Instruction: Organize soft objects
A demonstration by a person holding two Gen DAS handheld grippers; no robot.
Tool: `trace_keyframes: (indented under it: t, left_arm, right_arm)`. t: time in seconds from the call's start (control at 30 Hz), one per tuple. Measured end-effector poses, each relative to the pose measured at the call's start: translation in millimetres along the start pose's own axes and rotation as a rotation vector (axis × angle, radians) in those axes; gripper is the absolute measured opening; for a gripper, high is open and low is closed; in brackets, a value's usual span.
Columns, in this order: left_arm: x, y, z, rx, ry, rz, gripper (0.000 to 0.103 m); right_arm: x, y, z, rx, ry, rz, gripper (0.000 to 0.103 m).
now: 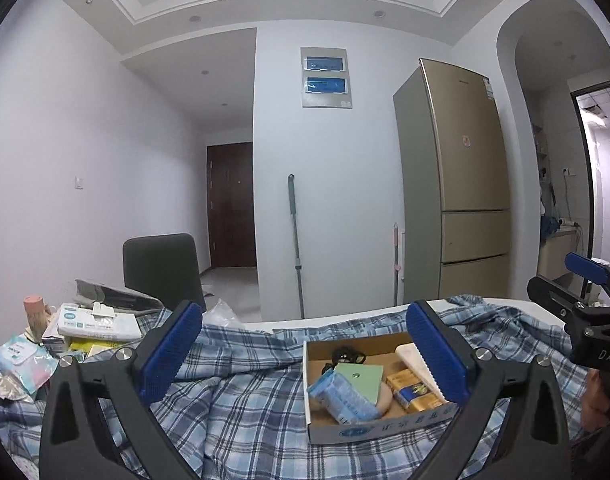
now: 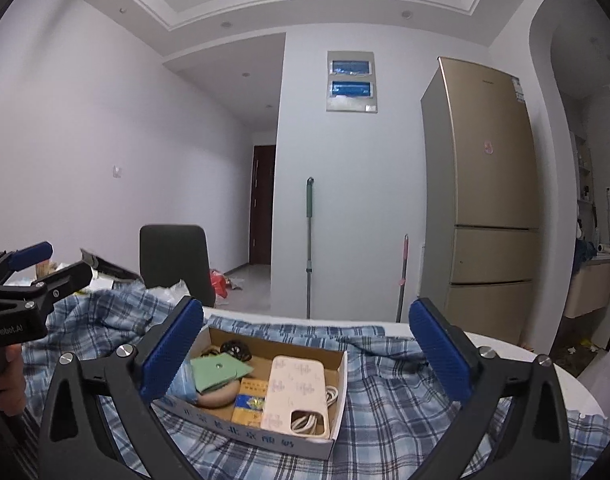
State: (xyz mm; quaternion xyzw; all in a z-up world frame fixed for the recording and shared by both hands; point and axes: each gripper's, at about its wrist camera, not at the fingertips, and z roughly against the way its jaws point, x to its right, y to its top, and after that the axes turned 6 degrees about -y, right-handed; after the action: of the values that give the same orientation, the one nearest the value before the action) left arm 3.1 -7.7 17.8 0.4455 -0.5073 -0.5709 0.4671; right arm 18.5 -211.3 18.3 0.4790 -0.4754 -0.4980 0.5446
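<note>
A blue plaid cloth [image 1: 241,396] lies crumpled over the white table; it also shows in the right wrist view [image 2: 389,408]. A shallow cardboard box [image 1: 369,430] sits on the cloth, holding a blue tissue pack [image 1: 343,398], a green card, a yellow packet and a pink phone case [image 2: 295,392]; the box also shows in the right wrist view [image 2: 261,440]. My left gripper [image 1: 303,354] is open and empty above the cloth, left of the box. My right gripper [image 2: 305,350] is open and empty above the box. Each gripper shows in the other's view, the right one [image 1: 585,288] and the left one [image 2: 45,264].
Wet-wipe packs and boxes [image 1: 97,326] are piled at the table's left end beside a pink-lidded bottle [image 1: 35,312]. A dark chair [image 1: 161,270] stands behind the table. A mop [image 1: 296,240] leans on the wall and a gold fridge [image 1: 461,184] stands at the right.
</note>
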Motion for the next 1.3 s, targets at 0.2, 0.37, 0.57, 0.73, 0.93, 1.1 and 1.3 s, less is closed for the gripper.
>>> trace_keyframes:
  t: [0.2, 0.37, 0.57, 0.73, 0.93, 1.1, 1.3]
  left_arm:
    - [3, -12, -7, -0.017, -0.008, -0.017, 0.103]
    - [8, -13, -8, -0.018, -0.006, -0.035, 0.103]
    - [-2, -14, -14, -0.051, -0.002, 0.008, 0.103]
    - [-8, -15, -16, -0.062, 0.010, 0.040, 0.103]
    - [-9, -16, -18, -0.070, 0.009, 0.045, 0.103]
    - [-9, -16, -17, -0.072, 0.007, 0.040, 0.103]
    - [-8, -15, -19, -0.080, -0.005, 0.040, 0.103]
  right_arm:
    - [1, -14, -10, -0.048, 0.011, -0.004, 0.103]
    - [6, -18, -16, -0.086, 0.015, -0.028, 0.103]
    - [5, -17, -10, -0.064, 0.010, -0.022, 0.103]
    - [6, -16, -10, -0.063, 0.012, -0.025, 0.103]
    - [7, -15, -11, -0.065, 0.008, -0.033, 0.103]
    - [7, -15, -11, -0.065, 0.009, -0.031, 0.103]
    - [6, -15, -10, -0.061, 0.014, -0.024, 0.103]
